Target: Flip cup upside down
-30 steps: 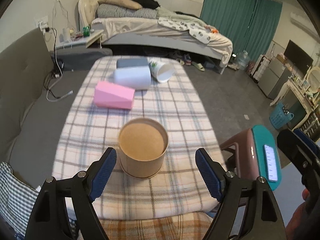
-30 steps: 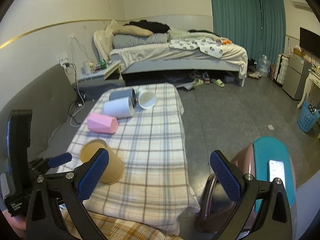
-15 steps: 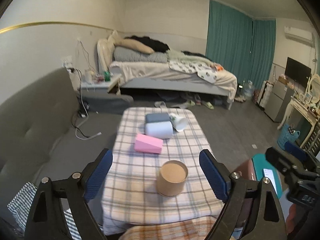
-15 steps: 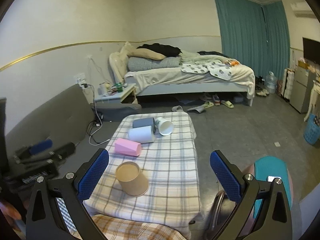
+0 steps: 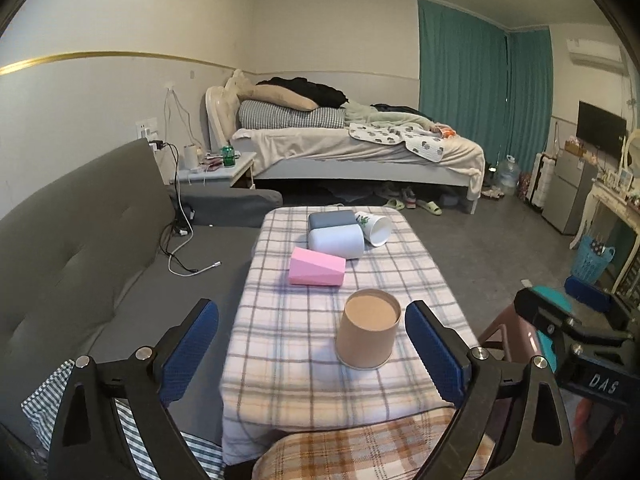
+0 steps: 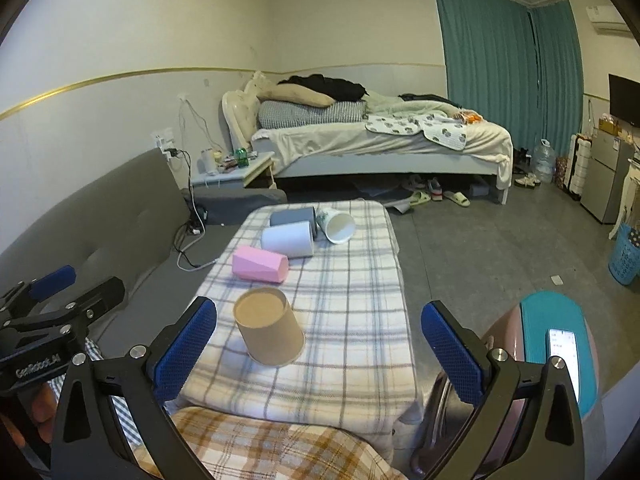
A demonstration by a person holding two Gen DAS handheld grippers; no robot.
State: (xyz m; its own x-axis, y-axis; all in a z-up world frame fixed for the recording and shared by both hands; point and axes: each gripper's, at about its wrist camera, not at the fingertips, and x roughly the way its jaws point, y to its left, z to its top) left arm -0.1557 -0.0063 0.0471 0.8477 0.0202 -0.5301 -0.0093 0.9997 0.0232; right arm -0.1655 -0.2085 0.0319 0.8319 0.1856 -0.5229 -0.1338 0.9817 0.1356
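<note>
A grey sofa fills the left of the frame against a pale wall with a gold stripe. An unmade bed sits at centre back, teal curtains hang upper right, and grey floor spreads right.

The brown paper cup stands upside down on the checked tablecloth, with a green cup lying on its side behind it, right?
Not quite: the left wrist view shows the brown paper cup upside down on the checked tablecloth, but the cup lying behind it is pink, not green.
</note>
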